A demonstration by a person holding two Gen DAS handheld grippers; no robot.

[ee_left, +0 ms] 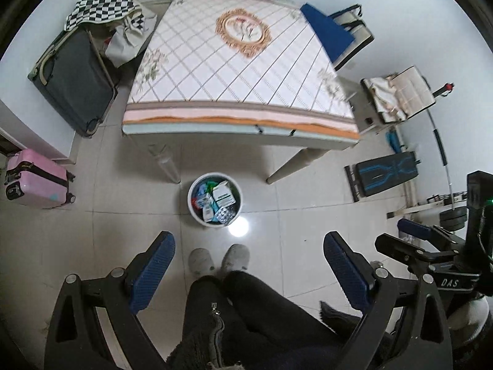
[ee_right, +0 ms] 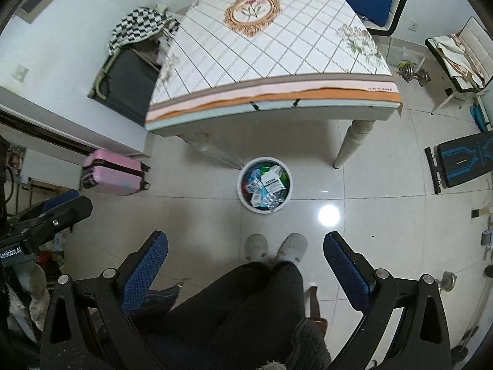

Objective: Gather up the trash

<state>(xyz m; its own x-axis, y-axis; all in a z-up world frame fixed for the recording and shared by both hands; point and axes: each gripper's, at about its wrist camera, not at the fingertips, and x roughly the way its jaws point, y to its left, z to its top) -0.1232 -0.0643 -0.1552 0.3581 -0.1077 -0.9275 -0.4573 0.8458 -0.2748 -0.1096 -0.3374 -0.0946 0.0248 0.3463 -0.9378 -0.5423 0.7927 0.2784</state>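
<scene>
Round white bin sits upright on the floor at frame centre, mouth facing up, packed with boxes and a blister pack, just below the table edge. Left gripper spread wide, holding nothing. Right gripper likewise gaping, empty, both angled down over the knees.

Readable lettering on the two grippers

"DAS" stands in pale letters on the black body of the right gripper as seen from the left wrist; "GenRobot.AI" stands on the body of the left gripper as seen from the right wrist; print on the tablecloth border is too small to read.
</scene>
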